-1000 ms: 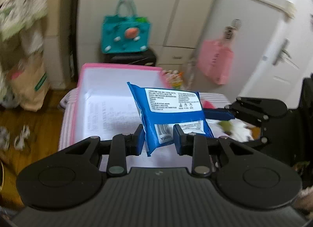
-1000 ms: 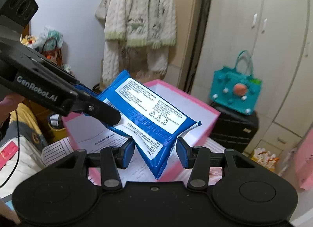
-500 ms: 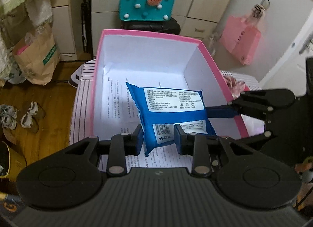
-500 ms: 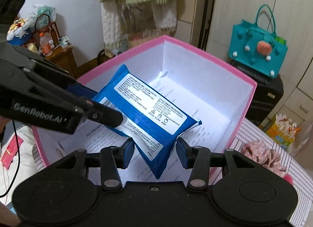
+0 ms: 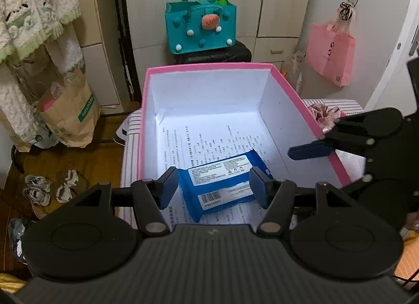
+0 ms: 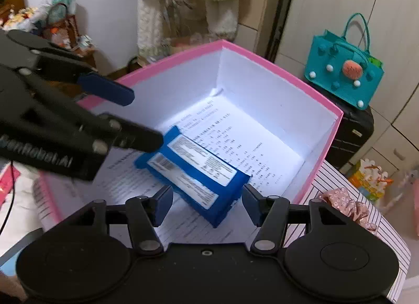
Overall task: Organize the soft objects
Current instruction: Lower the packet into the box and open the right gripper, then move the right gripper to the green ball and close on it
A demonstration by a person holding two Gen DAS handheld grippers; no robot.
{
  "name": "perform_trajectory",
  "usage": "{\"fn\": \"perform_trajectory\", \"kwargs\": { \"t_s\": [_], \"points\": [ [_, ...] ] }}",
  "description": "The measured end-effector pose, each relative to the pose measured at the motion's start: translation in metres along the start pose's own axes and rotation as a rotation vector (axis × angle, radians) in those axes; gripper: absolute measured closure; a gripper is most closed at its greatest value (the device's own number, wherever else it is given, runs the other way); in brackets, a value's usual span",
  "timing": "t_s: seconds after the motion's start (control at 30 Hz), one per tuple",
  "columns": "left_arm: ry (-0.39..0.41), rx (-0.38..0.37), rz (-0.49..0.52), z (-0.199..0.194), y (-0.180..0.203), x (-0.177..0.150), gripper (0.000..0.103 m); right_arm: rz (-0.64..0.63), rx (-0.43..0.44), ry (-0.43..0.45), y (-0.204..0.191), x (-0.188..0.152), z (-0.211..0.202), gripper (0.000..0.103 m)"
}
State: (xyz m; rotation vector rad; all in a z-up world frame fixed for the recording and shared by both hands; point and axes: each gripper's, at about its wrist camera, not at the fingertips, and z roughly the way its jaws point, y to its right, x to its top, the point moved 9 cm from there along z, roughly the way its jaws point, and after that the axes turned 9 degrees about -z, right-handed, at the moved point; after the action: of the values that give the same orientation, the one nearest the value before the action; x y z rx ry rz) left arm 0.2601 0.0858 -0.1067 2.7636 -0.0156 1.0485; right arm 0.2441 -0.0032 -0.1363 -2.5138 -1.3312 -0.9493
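A blue wipes pack (image 5: 222, 183) lies flat on the printed paper on the floor of the pink box (image 5: 207, 66). It also shows in the right wrist view (image 6: 193, 178), inside the same box (image 6: 282, 65). My left gripper (image 5: 213, 187) is open above the pack's near end, touching nothing. My right gripper (image 6: 205, 205) is open above the pack's other end, also empty. A pink floral scrunchie (image 6: 348, 205) lies on the striped cloth outside the box, to the right.
The box stands on a striped cloth (image 6: 377, 238). A teal felt bag (image 5: 200, 26) sits on a black case behind the box. A pink paper bag (image 5: 331, 55) hangs at right. A brown paper bag (image 5: 70, 115) and shoes (image 5: 39, 188) are on the wooden floor at left.
Both grippers held the wipes pack together and lowered it into the box. Both have opened, and the pack now lies on the box floor.
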Motion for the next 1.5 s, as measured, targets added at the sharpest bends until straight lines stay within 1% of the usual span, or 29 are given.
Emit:
{"fn": "perform_trajectory", "kwargs": {
  "t_s": [0.13, 0.27, 0.43, 0.57, 0.8, 0.97, 1.13, 1.27, 1.5],
  "points": [
    [0.015, 0.0, -0.002, -0.015, 0.0, 0.002, 0.044, 0.029, 0.039, 0.041, -0.004, -0.003, -0.025, 0.039],
    [0.014, -0.017, 0.017, -0.033, 0.008, 0.0, 0.043, 0.07, 0.067, 0.084, -0.004, -0.004, -0.051, 0.039],
    [0.008, -0.043, 0.055, -0.059, 0.025, -0.006, 0.042, 0.089, 0.073, 0.143, -0.003, -0.005, -0.09, 0.039],
    [0.001, -0.043, 0.078, -0.075, 0.036, -0.011, 0.041, 0.098, 0.077, 0.176, -0.004, -0.011, -0.117, 0.039],
    [0.004, -0.05, 0.114, -0.103, 0.056, -0.016, 0.038, 0.102, 0.066, 0.219, -0.002, -0.022, -0.154, 0.038],
    [0.012, -0.059, 0.157, -0.12, 0.075, -0.021, 0.035, 0.106, 0.059, 0.248, 0.0, -0.032, -0.178, 0.037],
    [0.022, -0.065, 0.22, -0.132, 0.097, -0.027, 0.032, 0.11, 0.046, 0.278, 0.003, -0.046, -0.201, 0.036],
    [0.018, -0.088, 0.262, -0.137, 0.117, -0.031, 0.031, 0.116, 0.019, 0.293, 0.006, -0.064, -0.218, 0.035],
    [-0.005, -0.141, 0.327, -0.131, 0.153, -0.038, 0.031, 0.169, -0.031, 0.279, 0.023, -0.105, -0.233, 0.034]
  ]
}}
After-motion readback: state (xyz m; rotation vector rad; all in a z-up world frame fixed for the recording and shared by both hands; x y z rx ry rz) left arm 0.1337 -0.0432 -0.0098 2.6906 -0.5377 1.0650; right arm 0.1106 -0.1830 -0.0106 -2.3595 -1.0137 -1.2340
